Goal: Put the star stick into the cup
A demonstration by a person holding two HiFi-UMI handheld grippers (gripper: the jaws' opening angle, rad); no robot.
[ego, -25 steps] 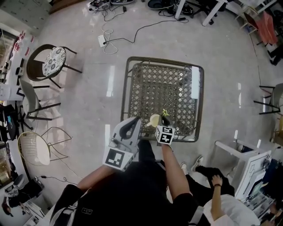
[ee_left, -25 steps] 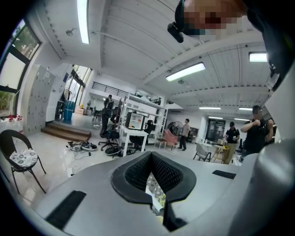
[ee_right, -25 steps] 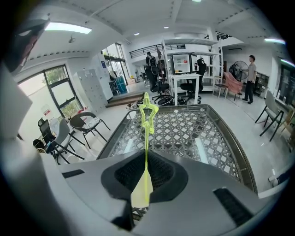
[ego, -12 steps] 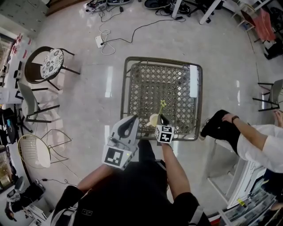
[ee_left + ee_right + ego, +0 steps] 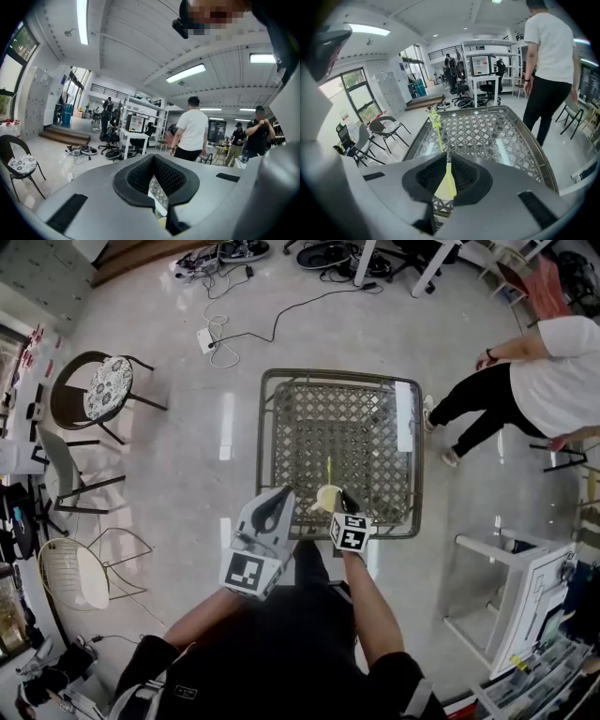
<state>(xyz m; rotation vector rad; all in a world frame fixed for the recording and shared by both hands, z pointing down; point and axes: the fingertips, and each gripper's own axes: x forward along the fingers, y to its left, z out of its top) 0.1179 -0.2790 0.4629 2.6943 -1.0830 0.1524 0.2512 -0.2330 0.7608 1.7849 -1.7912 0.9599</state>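
Our right gripper (image 5: 446, 158) is clamped on the star stick (image 5: 439, 136), upright over the cup (image 5: 327, 496) at the near edge of the table (image 5: 263, 442). The tip is maybe inside. We'd lower straight, then let go. Left gripper (image 5: 153, 158) is closed, empty.

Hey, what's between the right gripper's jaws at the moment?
The star stick. The right gripper view shows the right gripper shut on its thin shaft, with the star end out over the table.

Both forearms reach forward, side by side. The left gripper (image 5: 281, 496) has its fingers together, empty. The right gripper (image 5: 345, 497) pinches the star stick (image 5: 439, 136).
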